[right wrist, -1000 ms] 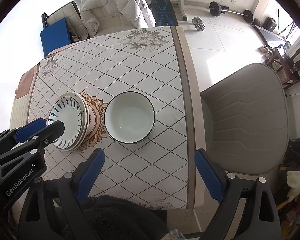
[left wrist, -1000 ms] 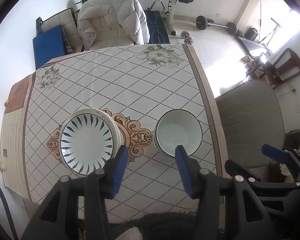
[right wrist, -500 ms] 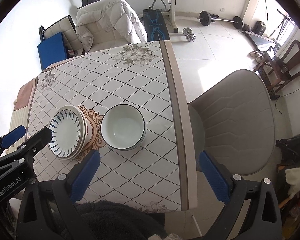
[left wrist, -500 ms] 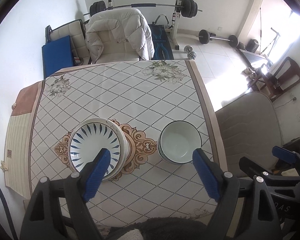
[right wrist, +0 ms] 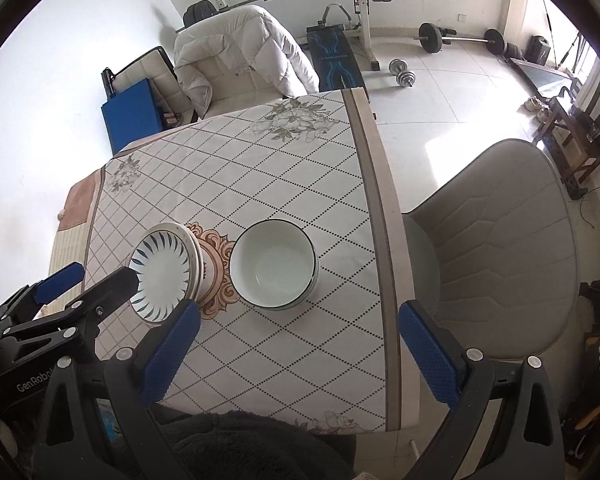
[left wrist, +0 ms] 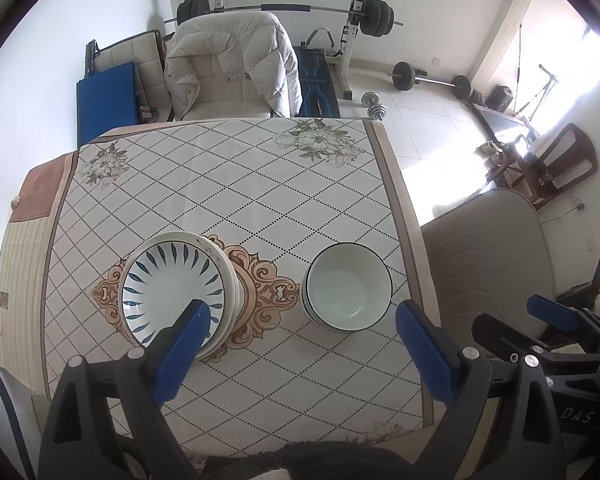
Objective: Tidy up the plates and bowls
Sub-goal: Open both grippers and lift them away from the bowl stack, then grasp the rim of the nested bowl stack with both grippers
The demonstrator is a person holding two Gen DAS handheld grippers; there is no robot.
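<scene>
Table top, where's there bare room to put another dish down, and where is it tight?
The far half of the table, between the flower prints and the dishes, is bare. So is the near strip in front of the plate stack and the bowl stack. Tightest is the gap between the two stacks, over the orange medallion, and beside the bowls at the table's edge.

Each fisheye rides on its own claw and looks steeply down along the fingers from well above the table [left wrist: 260,184] — the left wrist view has the stack of plates [left wrist: 176,288] just ahead of its left finger and the bowls [left wrist: 346,286] ahead of its right. The right wrist view sits further right, with both stacks ahead-left of its claw and the grey chair [right wrist: 496,240] ahead-right. Both share the table, plates, bowls and far gym gear — and each catches the other claw at its edge.
</scene>
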